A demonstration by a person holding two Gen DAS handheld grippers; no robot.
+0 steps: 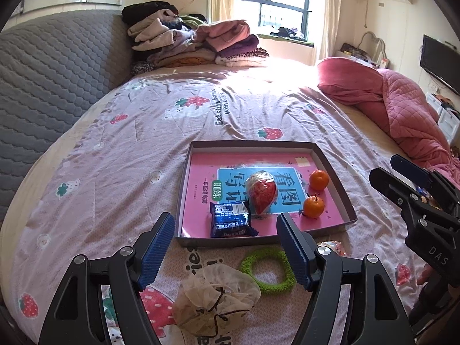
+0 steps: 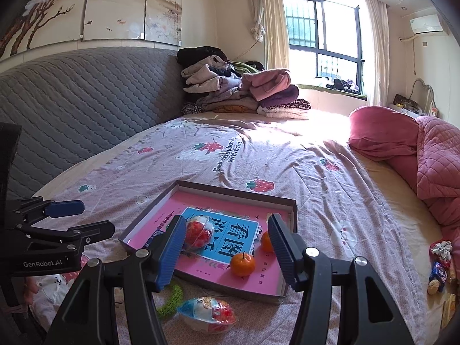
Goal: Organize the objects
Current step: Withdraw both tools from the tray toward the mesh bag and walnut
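Both your tongs hang above the bed (image 1: 120, 132) with nothing between the pads. The left tongs (image 1: 227, 247) stand wide apart over the near edge of the shallow box (image 1: 335, 169); the right tongs (image 2: 227, 247) are apart too, jaws empty.

In the box lies a pink book (image 1: 201, 178). On it sit a foil-wrapped egg (image 1: 263, 192), two oranges (image 1: 318, 179) (image 1: 314, 206) and a blue snack packet (image 1: 231, 220), the packet touching the egg.

Outside the box, on the bedsheet near you, lie a green ring (image 1: 268, 273), a crumpled mesh pouch (image 1: 215, 299) and a second wrapped egg (image 2: 208, 313), just beside the box's near wall. At the far right edge of the right view there seem to be more wrapped snacks (image 2: 438, 270), too blurred to name.
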